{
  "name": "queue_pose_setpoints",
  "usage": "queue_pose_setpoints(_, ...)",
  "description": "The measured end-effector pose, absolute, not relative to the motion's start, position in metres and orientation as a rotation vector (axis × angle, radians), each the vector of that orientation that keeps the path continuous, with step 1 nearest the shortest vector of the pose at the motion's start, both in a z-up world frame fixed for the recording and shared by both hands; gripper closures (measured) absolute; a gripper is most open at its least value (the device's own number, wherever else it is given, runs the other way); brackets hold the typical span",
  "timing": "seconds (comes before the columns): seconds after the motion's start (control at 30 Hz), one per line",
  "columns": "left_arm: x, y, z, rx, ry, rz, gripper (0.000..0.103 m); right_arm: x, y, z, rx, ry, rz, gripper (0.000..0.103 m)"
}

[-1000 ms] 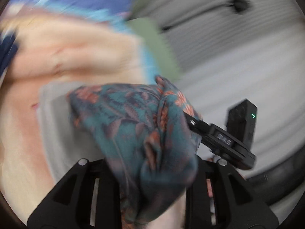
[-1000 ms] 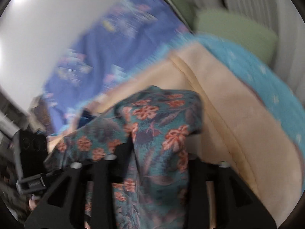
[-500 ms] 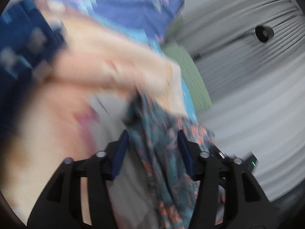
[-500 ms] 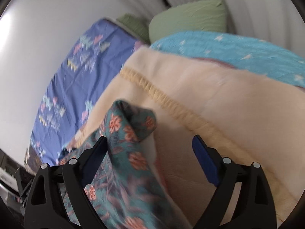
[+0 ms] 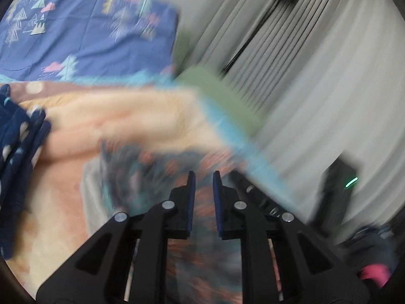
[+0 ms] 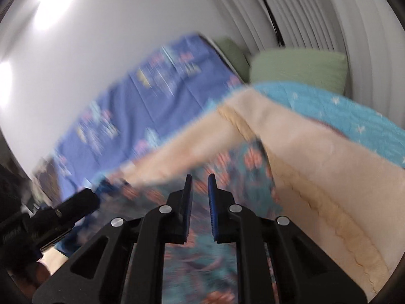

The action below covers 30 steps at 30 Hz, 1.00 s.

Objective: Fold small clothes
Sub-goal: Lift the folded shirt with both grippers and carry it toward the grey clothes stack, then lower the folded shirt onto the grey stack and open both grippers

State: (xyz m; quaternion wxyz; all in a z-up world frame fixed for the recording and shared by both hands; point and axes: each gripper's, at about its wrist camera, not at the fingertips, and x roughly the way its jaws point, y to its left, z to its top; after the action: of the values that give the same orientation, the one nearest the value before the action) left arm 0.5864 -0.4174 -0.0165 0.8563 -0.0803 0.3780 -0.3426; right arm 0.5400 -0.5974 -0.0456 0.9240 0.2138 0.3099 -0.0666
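Black two-finger tongs, blue-padded, one in each hand. Left gripper (image 5: 203, 174): fingers drawn in to a narrow slot, where half a second ago they stood well apart around the cloth; whether a fold of cloth is caught in the slot, blur forbids saying. Right gripper (image 6: 200, 177): likewise narrowed from a wide spread half a second ago; a pinch on cloth cannot be confirmed.

Floral garment (image 5: 157, 162), teal with orange flowers: a second ago bunched and lifted in front of both cameras; now lower, spread under and ahead of both grippers on the peach blanket (image 6: 316, 157). Judgement: the item has been laid down for a fold, and both tongs are closing for the next hold.

Orientation: in the right wrist view the garment (image 6: 227, 172) runs as a band from lower left to upper right, its far end toward the green pillow (image 6: 298, 68). Long axis roughly across the two grippers; exact edges lost in motion blur.

Surroundings: navy patterned clothing (image 5: 17, 136) left of the garment; blue bedsheet (image 5: 88, 33) beyond; grey curtain (image 5: 316, 76).
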Motion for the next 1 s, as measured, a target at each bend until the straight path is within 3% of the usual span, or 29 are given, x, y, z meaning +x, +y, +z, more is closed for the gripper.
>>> queue_pose_setpoints(0.13, 0.603, -0.433, -0.076, -0.067, 0.846, -0.622, 0.095, 0.548, -0.595, -0.073, 0.376, 0.675, -0.171, 0.088)
queue_pose_setpoints(0.37, 0.578, -0.436, -0.092, -0.002, 0.695, -0.575, 0.096, 0.544, -0.585, -0.085, 0.293, 0.667, -0.225, 0.092)
queue_pose_setpoints(0.5, 0.549, -0.447, -0.080, 0.187, 0.576, -0.476, 0.095, 0.523, -0.568, -0.070, 0.212, 0.593, -0.301, 0.092)
queue_pose_setpoints(0.53, 0.538, -0.445, -0.076, 0.225, 0.543, -0.452, 0.095, 0.514, -0.562, -0.066, 0.199, 0.564, -0.325, 0.089)
queue_pose_setpoints(0.6, 0.518, -0.436, -0.068, 0.248, 0.503, -0.424, 0.092, 0.488, -0.549, -0.057, 0.181, 0.509, -0.390, 0.071)
queue_pose_setpoints(0.67, 0.499, -0.421, -0.062, 0.235, 0.487, -0.433, 0.083, 0.459, -0.534, -0.053, 0.184, 0.490, -0.431, 0.047)
queue_pose_setpoints(0.73, 0.474, -0.401, -0.054, 0.212, 0.490, -0.444, 0.063, 0.430, -0.525, -0.051, 0.241, 0.506, -0.437, 0.044)
queue_pose_setpoints(1.0, 0.379, -0.314, -0.021, 0.083, 0.653, -0.576, 0.059, 0.325, -0.480, -0.023, 0.326, 0.596, -0.338, 0.044)
